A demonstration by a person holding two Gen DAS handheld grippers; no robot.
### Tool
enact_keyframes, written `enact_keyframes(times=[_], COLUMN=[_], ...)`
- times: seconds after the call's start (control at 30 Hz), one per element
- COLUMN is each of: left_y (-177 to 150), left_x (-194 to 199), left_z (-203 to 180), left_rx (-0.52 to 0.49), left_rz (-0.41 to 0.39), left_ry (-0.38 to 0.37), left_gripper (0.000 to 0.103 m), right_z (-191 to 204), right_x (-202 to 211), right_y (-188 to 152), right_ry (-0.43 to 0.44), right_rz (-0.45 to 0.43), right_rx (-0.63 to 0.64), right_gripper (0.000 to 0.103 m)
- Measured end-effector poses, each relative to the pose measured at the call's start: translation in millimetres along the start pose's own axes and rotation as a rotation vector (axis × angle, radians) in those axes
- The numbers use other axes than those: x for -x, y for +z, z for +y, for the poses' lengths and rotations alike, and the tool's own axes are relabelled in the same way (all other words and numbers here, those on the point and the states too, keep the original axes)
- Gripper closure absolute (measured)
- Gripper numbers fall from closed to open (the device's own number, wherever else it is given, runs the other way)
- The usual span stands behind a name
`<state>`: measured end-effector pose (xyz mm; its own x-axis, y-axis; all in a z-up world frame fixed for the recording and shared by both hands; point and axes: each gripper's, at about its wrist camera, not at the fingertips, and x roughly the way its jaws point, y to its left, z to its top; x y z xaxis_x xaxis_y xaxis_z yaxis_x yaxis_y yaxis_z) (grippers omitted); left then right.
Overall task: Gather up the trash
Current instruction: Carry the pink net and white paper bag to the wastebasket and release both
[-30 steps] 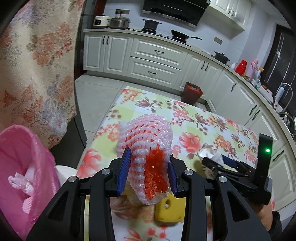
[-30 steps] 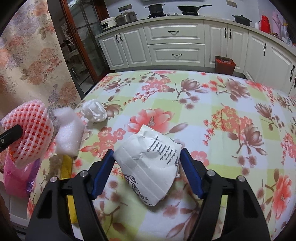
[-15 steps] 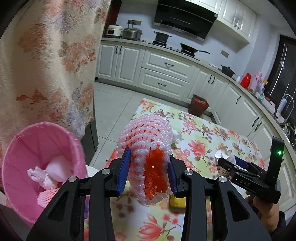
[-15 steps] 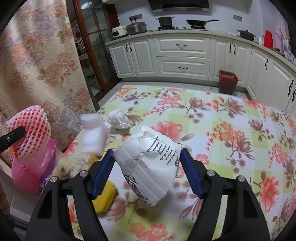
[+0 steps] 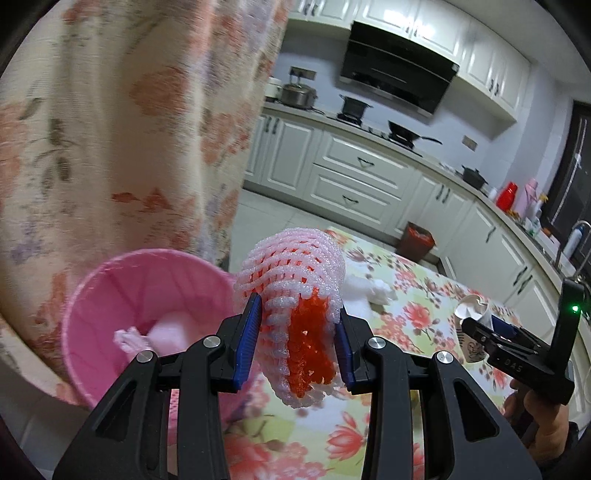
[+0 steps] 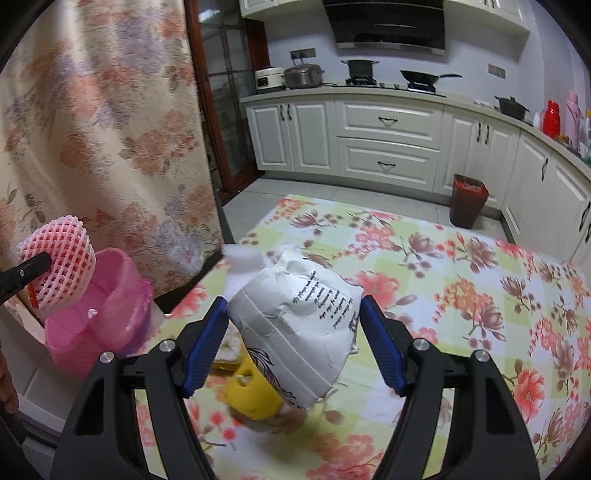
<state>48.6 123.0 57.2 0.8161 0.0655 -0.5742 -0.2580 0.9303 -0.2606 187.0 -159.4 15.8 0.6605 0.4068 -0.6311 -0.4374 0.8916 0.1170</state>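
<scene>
my left claw (image 5: 295, 345), clamped on the foam net (image 5: 291, 295), is nearer the pink bin (image 5: 122, 295), which lies just left of it and lower down.

Home kitchen: cabinets (image 6: 388, 136), stove hood (image 6: 388, 26)

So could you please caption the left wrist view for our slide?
Left gripper clamps pink foam fruit net beside pink-lined bin.

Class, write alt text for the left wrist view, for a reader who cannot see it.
The left hand-held gripper clamps a pink foam fruit net beside a pink-lined trash bin. Behind lie a floral tablecloth and white kitchen cabinets.
</scene>
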Motion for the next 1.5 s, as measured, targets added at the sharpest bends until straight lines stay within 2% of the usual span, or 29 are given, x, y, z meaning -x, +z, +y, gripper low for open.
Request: enact_keyframes(times=[0.57, 1.1, 1.5], left_y=[4.3, 3.2, 3.3], left_x=[55.7, 68.8, 69.9], left_z=[83.7, 120.3, 129.1], left_rx=[0.110, 0.159, 0.174], left_rz=[-0.104, -0.132, -0.141], left_ry=[0.122, 0.160, 0.159], left_gripper=[0.069, 0.069, 0.069], right_z=[102.9, 205.9, 255.4], right_x=[4.3, -13.7, -30.4], right_y=[29.3, 44.4, 44.6], right_ry=[0.101, 0.216, 0.274], right_rz=[-0.034, -0.023, -0.003], right_rx=[0.154, 0.287, 0.350], right_gripper=[0.032, 0.032, 0.032])
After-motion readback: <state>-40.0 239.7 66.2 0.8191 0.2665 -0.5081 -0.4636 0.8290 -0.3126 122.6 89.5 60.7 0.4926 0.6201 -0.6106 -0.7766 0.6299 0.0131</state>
